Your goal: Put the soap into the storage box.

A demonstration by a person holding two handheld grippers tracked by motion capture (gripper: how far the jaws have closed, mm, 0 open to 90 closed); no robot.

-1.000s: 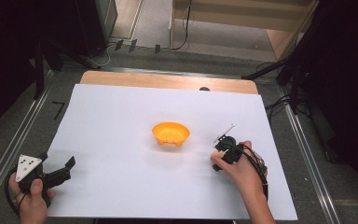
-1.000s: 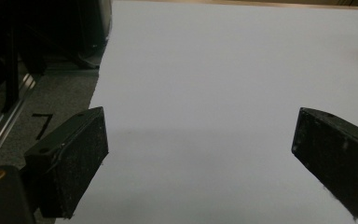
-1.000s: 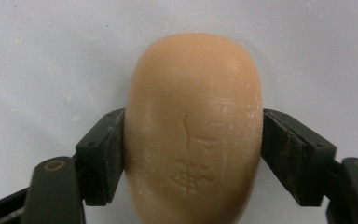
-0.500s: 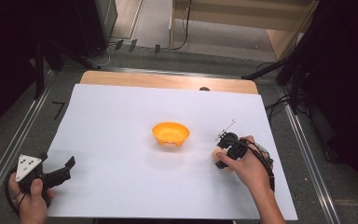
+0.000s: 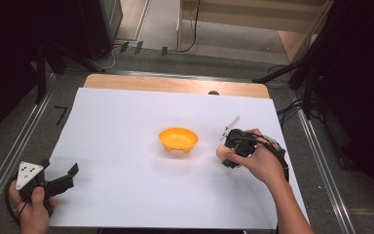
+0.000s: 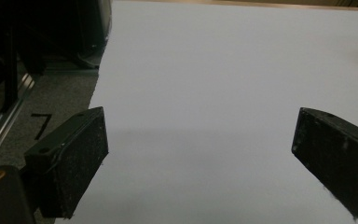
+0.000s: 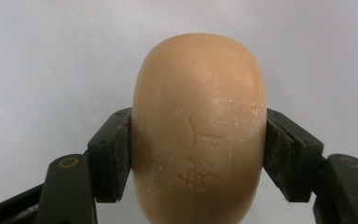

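Since the earlier frames the right gripper [image 5: 225,152] has been carried up and slightly toward the orange bowl [image 5: 178,139]; the left gripper [image 5: 61,179] is found where it was.

High view: the right gripper is seen just right of the orange bowl, apart from it, above the white sheet [image 5: 126,117] that covers the table. A tan, rounded bar of soap [image 5: 221,152] is glimpsed at its tip, mostly masked by the gripper body and the right hand [image 5: 258,163]. The left gripper is held low at the near left corner of the sheet by the left hand [image 5: 31,209], jaws parted, nothing between them.

Left gripper view: both black jaws are set wide apart over bare white sheet [image 6: 214,70]; nothing is gripped.

Right gripper view: the soap [image 7: 198,126] is clamped between the two pads [image 7: 108,154], pressed on both flanks, with stamped marks on its face. Plain white sheet [image 7: 51,56] is seen behind it, and the bar appears lifted clear, though contact underneath cannot be confirmed.

Progress, as judged: the pick-up is done and the grip looks secure. The carry across to the bowl and the release into it are left, if the bowl is indeed the destination. The bowl is empty as far as can be seen.
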